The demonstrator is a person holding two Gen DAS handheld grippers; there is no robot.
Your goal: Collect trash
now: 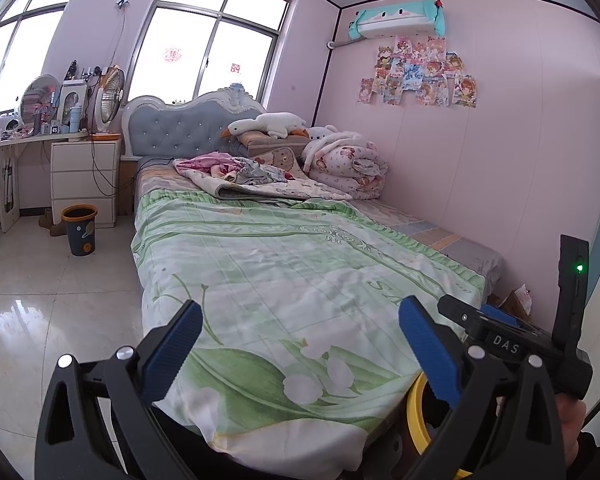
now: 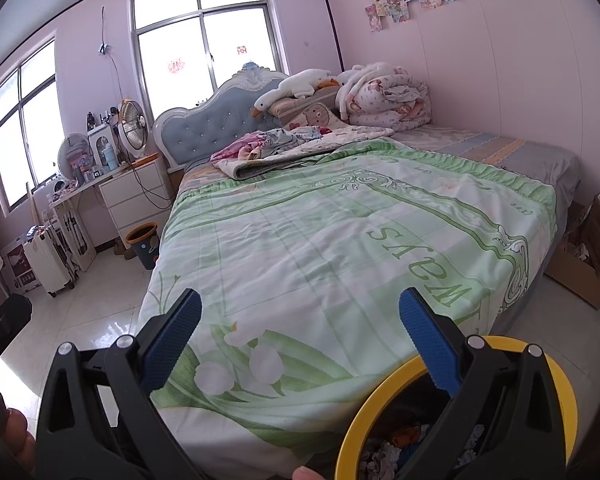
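Note:
A yellow-rimmed trash bin (image 2: 384, 394) stands at the foot of the bed, low right in the right wrist view, with crumpled scraps (image 2: 404, 440) inside. Its rim (image 1: 413, 408) also shows behind my left gripper's right finger. My left gripper (image 1: 300, 344) is open over the green floral bedspread (image 1: 284, 280), nothing between its blue pads. My right gripper (image 2: 300, 336) is open too and empty, its right finger (image 2: 428, 340) in front of the bin. No loose trash shows on the bedspread.
A dark blue bin with an orange rim (image 1: 79, 230) stands by the white drawers (image 1: 85, 178). Bedding and a plush goose (image 1: 266, 124) lie at the headboard. A cardboard box (image 2: 580, 276) sits right of the bed, a white suitcase (image 2: 48, 260) at left. Glossy floor tiles (image 1: 52, 312).

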